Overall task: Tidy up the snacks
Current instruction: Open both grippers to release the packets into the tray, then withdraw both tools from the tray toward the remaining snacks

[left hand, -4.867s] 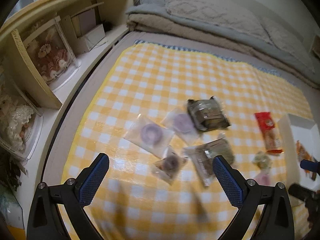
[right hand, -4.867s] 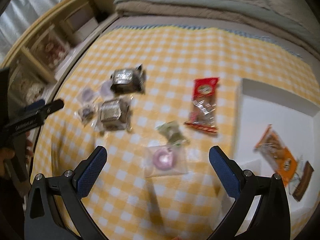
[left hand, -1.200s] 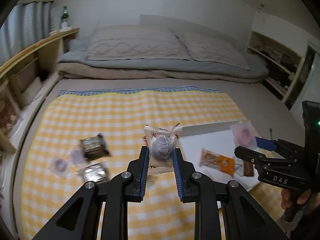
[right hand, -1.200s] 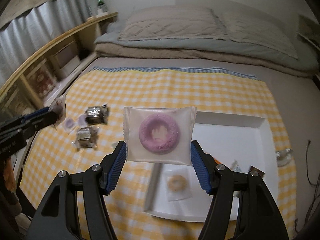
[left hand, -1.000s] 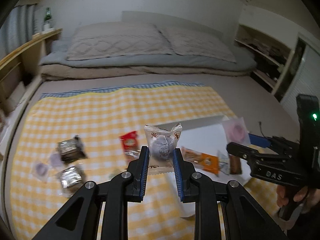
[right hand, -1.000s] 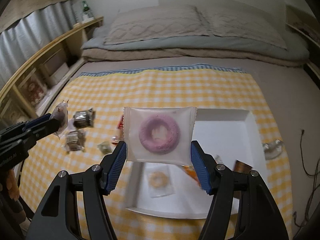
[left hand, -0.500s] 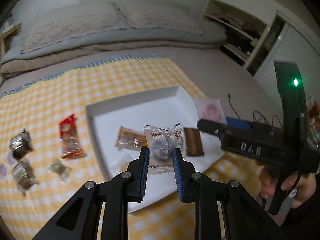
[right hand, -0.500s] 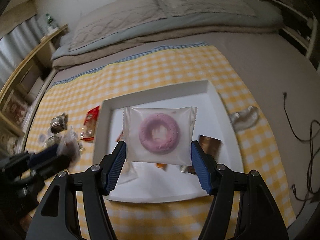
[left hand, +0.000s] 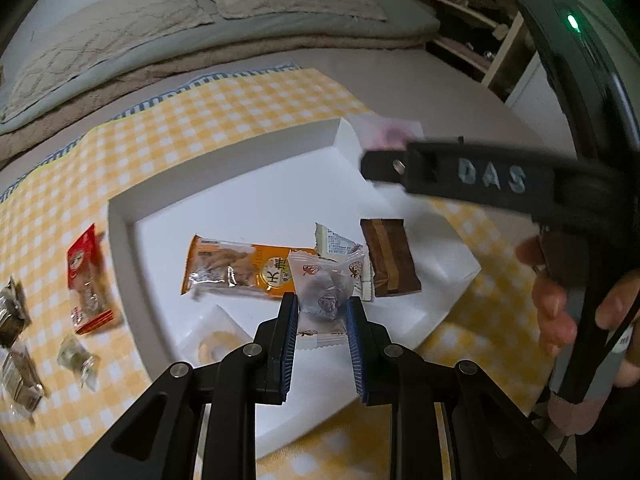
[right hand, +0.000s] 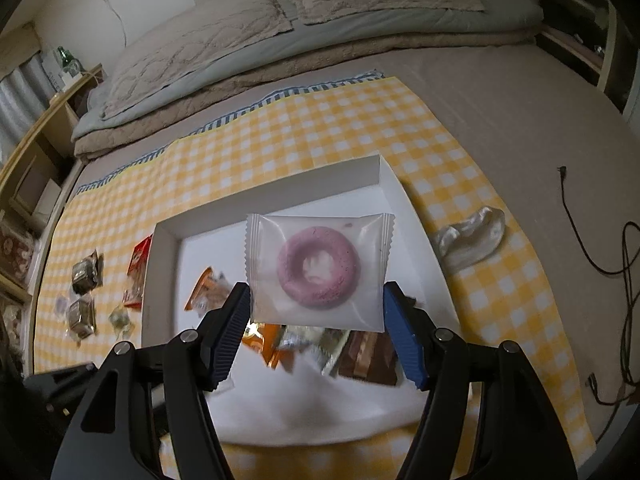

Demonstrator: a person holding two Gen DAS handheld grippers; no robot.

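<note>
Over the checked cloth (right hand: 320,128) and white tray (right hand: 280,188), I'm pinching a light, crinkly donut packet (right hand: 318,270) by its edges in my right gripper (right hand: 316,312), my left gripper (left hand: 322,314) clamping a soft wrapped sweet (left hand: 326,292).

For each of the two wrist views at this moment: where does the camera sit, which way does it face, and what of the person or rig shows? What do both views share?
Left wrist: rides the left gripper, looking down at the white tray; shows its fingers clamping a grey snack packet, plus the right hand.
Right wrist: rides the right gripper, facing the bed; holds a pink doughnut packet.
Shared: tray, orange packet, checkered cloth.
</note>
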